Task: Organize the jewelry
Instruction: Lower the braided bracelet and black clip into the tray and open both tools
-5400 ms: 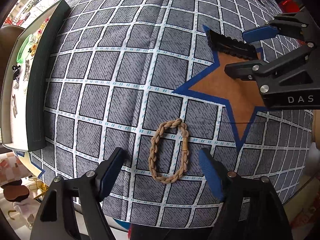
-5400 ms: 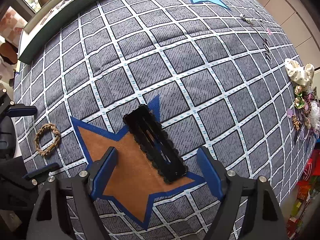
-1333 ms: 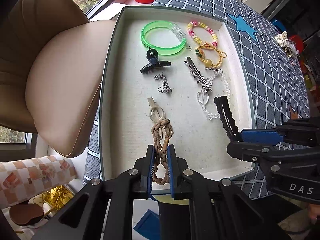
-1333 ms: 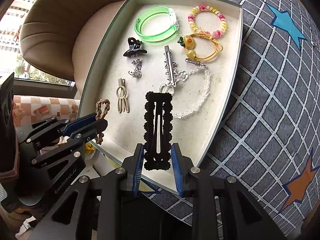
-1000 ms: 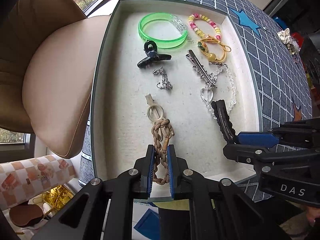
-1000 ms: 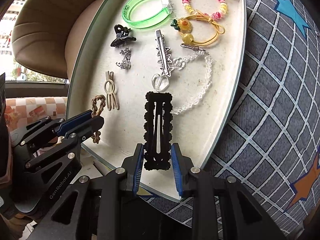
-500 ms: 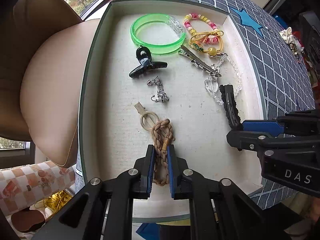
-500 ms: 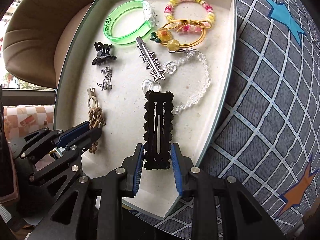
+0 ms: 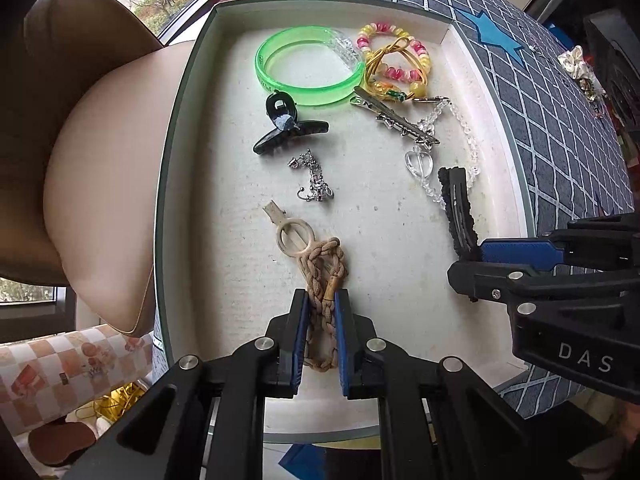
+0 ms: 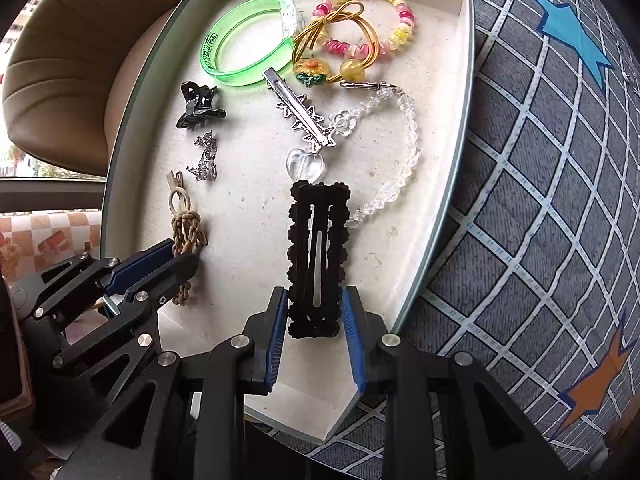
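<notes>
My left gripper [image 9: 321, 300] is shut on a tan braided hair tie [image 9: 325, 264], low over the white floor of the jewelry tray [image 9: 188, 80]; the tie's far end lies on a cream ring clip [image 9: 290, 232]. My right gripper [image 10: 316, 300] is shut on a black scalloped hair clip [image 10: 318, 248], which reaches out over the tray's near right part. The right gripper also shows in the left wrist view [image 9: 468, 258], and the left gripper in the right wrist view [image 10: 188, 256].
The tray holds a green bangle [image 9: 308, 68], a pink and yellow bead bracelet [image 9: 396, 56], a yellow elastic [image 10: 336, 40], a black claw clip [image 9: 284, 124], a silver clip [image 9: 396, 120], a clear bead chain [image 10: 400, 168] and a silver charm [image 9: 314, 184]. A tan chair [image 9: 80, 140] stands left; checked cloth [image 10: 560, 200] lies right.
Both grippers have moved farther in over the tray and lower, each still shut on its piece. The hair tie's end now rests on the cream ring clip.
</notes>
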